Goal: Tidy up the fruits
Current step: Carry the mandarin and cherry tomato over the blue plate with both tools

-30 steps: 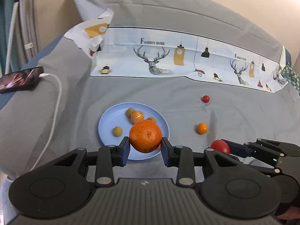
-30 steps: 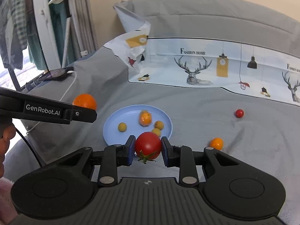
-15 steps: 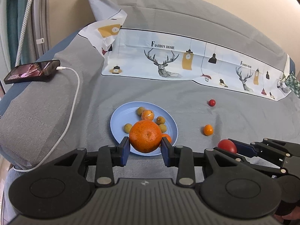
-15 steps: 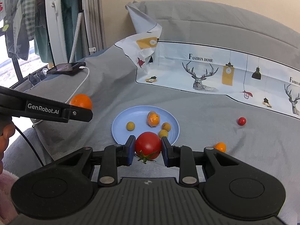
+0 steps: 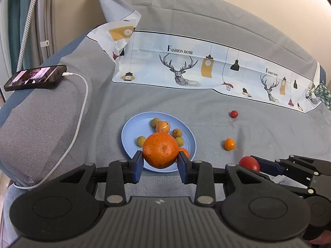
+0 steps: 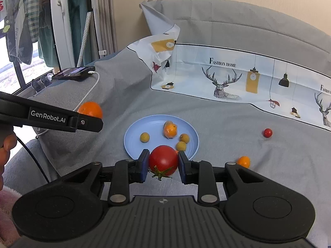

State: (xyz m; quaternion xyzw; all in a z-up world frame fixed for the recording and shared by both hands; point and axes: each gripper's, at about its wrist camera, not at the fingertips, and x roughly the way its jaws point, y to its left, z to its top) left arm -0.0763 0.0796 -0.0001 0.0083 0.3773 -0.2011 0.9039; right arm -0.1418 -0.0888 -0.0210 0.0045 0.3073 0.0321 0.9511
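Observation:
My left gripper (image 5: pixel 160 165) is shut on a large orange (image 5: pixel 160 150), held above the near rim of the blue plate (image 5: pixel 132 128). My right gripper (image 6: pixel 163 166) is shut on a red tomato (image 6: pixel 163 160) with a green stem, just in front of the same plate (image 6: pixel 134 136). On the plate lie a small wrapped orange (image 6: pixel 170 129) and several small yellow-green fruits (image 6: pixel 144 137). In the left wrist view the right gripper and its tomato (image 5: pixel 249 163) show at the right. In the right wrist view the left gripper's arm crosses the left side, with the orange (image 6: pixel 90 109) behind it.
A small orange fruit (image 5: pixel 229 144) and a cherry tomato (image 5: pixel 234 114) lie loose on the grey bedcover right of the plate. A phone (image 5: pixel 36 79) on a white charging cable (image 5: pixel 80 111) rests on the raised left cushion. A printed cloth (image 5: pixel 206 68) lies behind. A person's fingers (image 6: pixel 6 144) show at left.
Both views have drawn back slightly, so the plate sits farther ahead and more of the bed shows. Both grips are unchanged.

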